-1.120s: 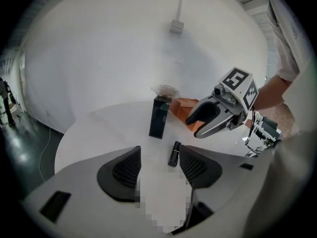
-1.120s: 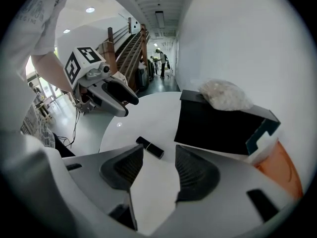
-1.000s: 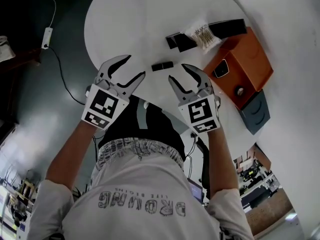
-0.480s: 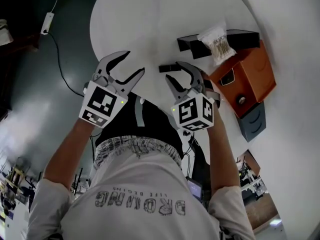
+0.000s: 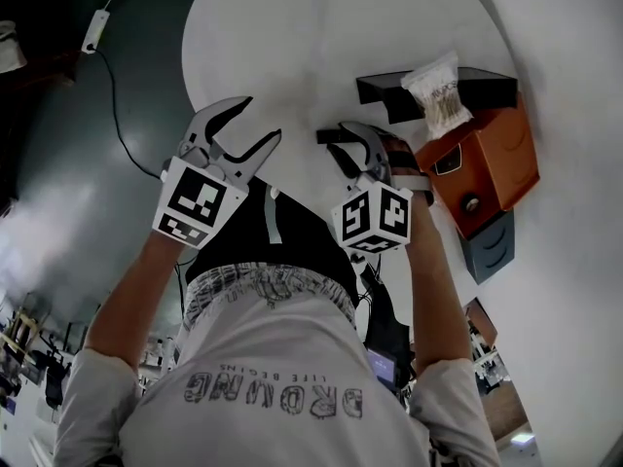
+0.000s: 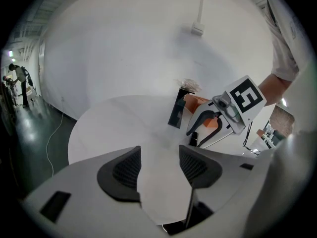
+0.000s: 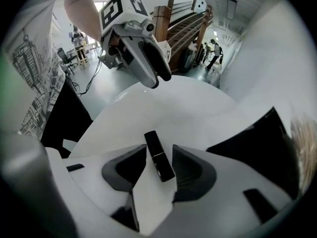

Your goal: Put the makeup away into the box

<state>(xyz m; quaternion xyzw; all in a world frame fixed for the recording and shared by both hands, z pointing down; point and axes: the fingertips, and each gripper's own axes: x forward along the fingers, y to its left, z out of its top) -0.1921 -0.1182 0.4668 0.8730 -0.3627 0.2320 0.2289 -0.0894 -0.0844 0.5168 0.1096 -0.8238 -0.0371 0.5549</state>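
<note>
A black lipstick tube (image 7: 158,155) lies flat on the round white table (image 5: 292,37). My right gripper (image 7: 159,158) points steeply down over it with the tube between its jaws. The jaws have just been closing; a gap still shows on the tube's left side. In the head view only the tube's end (image 5: 327,136) shows beside the right gripper (image 5: 352,142). My left gripper (image 5: 257,125) hovers open and empty to the left, seen also in its own view (image 6: 159,158). A black open box (image 5: 384,89) stands behind, with a bag of cotton swabs (image 5: 438,93) resting on it.
An orange box (image 5: 496,159) sits at the table's right edge, with a grey-blue part (image 5: 490,243) below it. A white cable and plug (image 5: 97,19) lie on the dark floor to the left. The person's torso fills the lower head view.
The right gripper has dropped and rolled until its jaws straddle the lipstick, which lay ahead of it before. Its jaws stand narrower. The left gripper has shifted only slightly.
</note>
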